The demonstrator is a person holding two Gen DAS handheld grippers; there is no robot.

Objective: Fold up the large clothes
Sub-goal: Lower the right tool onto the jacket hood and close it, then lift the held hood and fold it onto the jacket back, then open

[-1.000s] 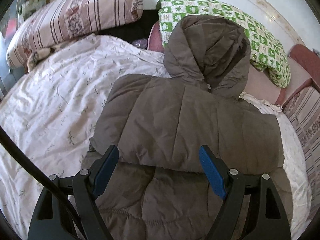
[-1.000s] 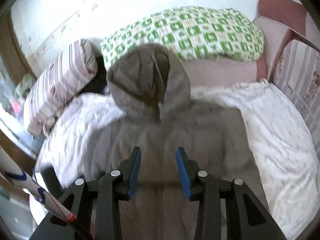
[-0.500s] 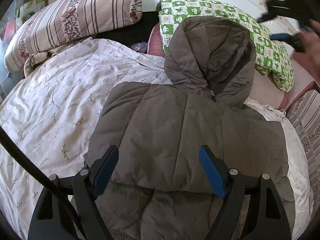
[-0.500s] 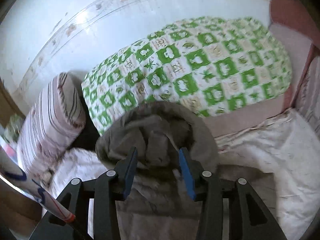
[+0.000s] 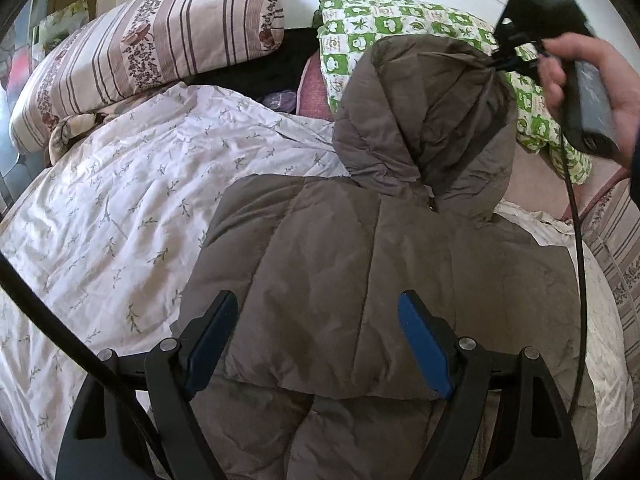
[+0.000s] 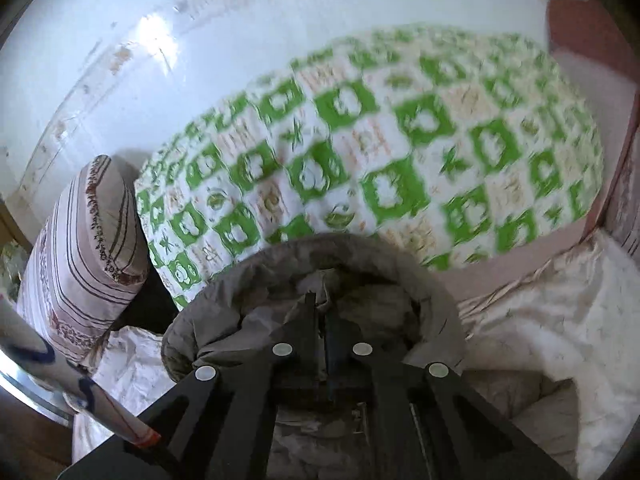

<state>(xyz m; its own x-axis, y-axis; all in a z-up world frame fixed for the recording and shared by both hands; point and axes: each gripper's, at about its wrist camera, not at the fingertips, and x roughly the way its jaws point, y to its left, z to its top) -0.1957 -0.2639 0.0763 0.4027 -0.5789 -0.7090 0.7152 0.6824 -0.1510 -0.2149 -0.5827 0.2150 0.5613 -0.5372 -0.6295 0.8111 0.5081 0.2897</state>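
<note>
A brown padded hooded jacket lies on the bed, its sleeves folded in over the body. Its hood points toward the pillows. My left gripper is open and empty, hovering over the jacket's lower part. My right gripper is at the top edge of the hood, held by a hand. In the right wrist view the right gripper is shut on the hood, pinching its rim fabric.
A white floral quilt covers the bed to the left. A striped pillow and a green checked pillow lie at the head, by the white wall. A striped cushion is at the right edge.
My right gripper moved forward from the jacket body to the hood's top and shut on its rim. My left gripper stayed open and drew back slightly.
</note>
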